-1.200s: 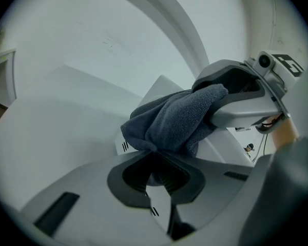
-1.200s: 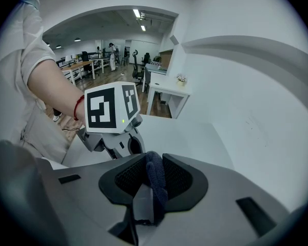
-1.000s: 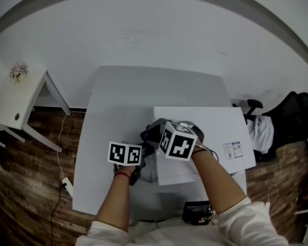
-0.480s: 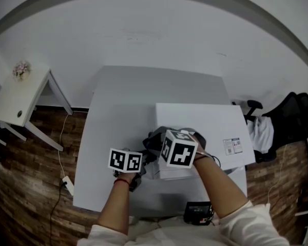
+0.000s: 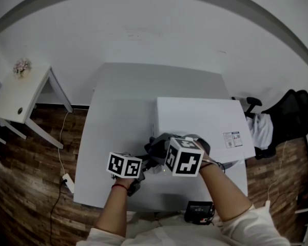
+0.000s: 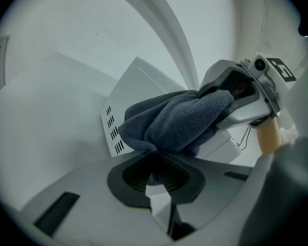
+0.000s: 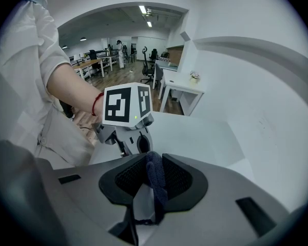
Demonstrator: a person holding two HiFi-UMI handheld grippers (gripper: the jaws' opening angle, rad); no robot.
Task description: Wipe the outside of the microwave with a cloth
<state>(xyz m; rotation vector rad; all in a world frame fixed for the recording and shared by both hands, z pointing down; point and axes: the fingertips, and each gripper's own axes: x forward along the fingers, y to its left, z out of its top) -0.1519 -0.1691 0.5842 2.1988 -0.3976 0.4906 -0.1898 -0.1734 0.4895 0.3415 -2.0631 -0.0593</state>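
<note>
Both tools are clamped on the dark cloth [image 6: 179,119], left gripper [image 6: 155,164] pinching a corner and right gripper [image 7: 154,164] a fold, holding it bunched at the white microwave's [image 5: 195,119] near left corner, with the right gripper closer to the microwave.

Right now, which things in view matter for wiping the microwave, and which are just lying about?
For the job: dark grey terry cloth, pinched by the left gripper and the right gripper; white box-shaped microwave on the white table.

Lying about: small white side table with flowers; black office chair; white power strip on the wooden floor.
</note>
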